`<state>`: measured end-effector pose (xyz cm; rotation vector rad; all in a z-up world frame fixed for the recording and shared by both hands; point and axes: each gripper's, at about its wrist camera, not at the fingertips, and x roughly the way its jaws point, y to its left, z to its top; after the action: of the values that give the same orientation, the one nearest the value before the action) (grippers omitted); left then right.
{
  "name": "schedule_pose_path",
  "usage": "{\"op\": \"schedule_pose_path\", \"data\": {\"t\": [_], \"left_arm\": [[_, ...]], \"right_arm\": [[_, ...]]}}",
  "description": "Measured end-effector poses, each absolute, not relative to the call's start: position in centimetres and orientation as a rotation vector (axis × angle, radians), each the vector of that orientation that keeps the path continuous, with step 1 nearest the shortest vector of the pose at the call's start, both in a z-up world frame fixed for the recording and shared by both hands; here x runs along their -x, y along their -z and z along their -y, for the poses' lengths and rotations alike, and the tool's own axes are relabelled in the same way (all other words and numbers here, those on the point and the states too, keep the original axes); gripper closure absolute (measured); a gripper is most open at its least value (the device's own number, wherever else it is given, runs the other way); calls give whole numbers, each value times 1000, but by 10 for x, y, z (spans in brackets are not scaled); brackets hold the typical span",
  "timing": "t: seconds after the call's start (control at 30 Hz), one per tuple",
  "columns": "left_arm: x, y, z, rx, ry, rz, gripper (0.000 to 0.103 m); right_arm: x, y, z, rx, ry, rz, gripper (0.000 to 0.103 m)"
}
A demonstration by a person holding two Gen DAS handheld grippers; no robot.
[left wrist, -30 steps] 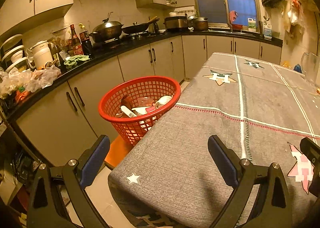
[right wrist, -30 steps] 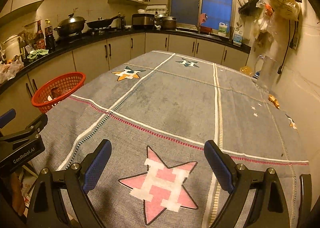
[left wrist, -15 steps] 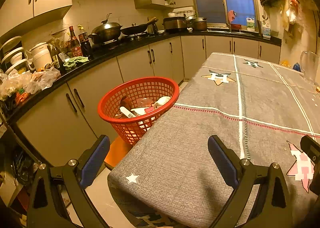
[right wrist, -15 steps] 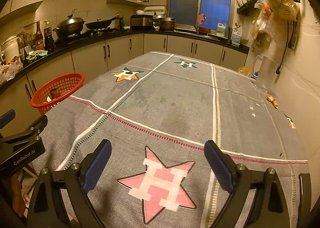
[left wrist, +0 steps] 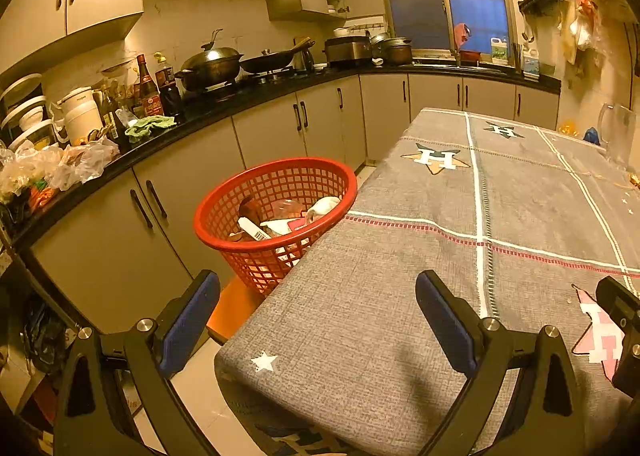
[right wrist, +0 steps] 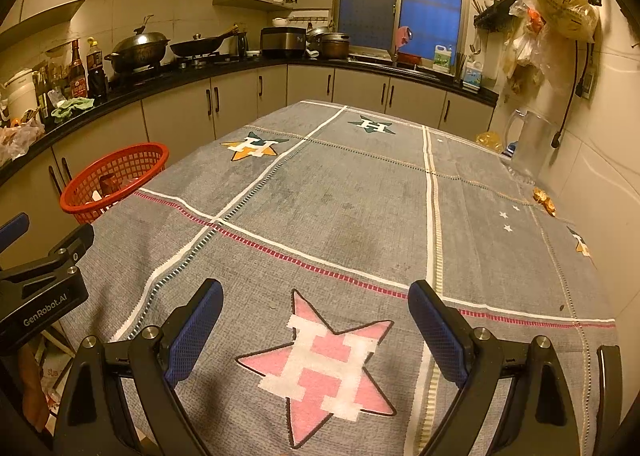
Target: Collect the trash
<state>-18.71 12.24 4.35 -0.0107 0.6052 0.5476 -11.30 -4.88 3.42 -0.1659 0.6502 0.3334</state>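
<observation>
A red mesh basket (left wrist: 224, 216) stands beside the table's left edge and holds several pieces of trash, among them a white wrapper (left wrist: 322, 206); it also shows in the right wrist view (right wrist: 80, 200). My left gripper (left wrist: 318, 310) is open and empty over the table's near left corner. My right gripper (right wrist: 316, 316) is open and empty above the pink star on the grey tablecloth (right wrist: 352, 192). Small orange scraps (right wrist: 544, 200) lie at the table's right edge by the wall.
A clear jug (right wrist: 528, 144) and a yellow bag (right wrist: 489, 140) stand at the table's far right. The black counter (left wrist: 224, 108) on the left carries pots, bottles and plastic bags. An orange stool (left wrist: 236, 306) is under the basket. Bags hang on the right wall (right wrist: 560, 4).
Both grippers have drifted slightly; the views shift a little. Both stay open and empty, and nothing on the table has moved.
</observation>
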Motion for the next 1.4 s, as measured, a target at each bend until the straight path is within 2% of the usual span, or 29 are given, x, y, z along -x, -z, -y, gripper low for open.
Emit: {"op": "schedule_pose_path", "data": {"t": [1.4], "left_arm": [[186,-48,-124,-7,-525,-588,5]], "right_arm": [[113,-30,49,154,-319,-662,7]]}}
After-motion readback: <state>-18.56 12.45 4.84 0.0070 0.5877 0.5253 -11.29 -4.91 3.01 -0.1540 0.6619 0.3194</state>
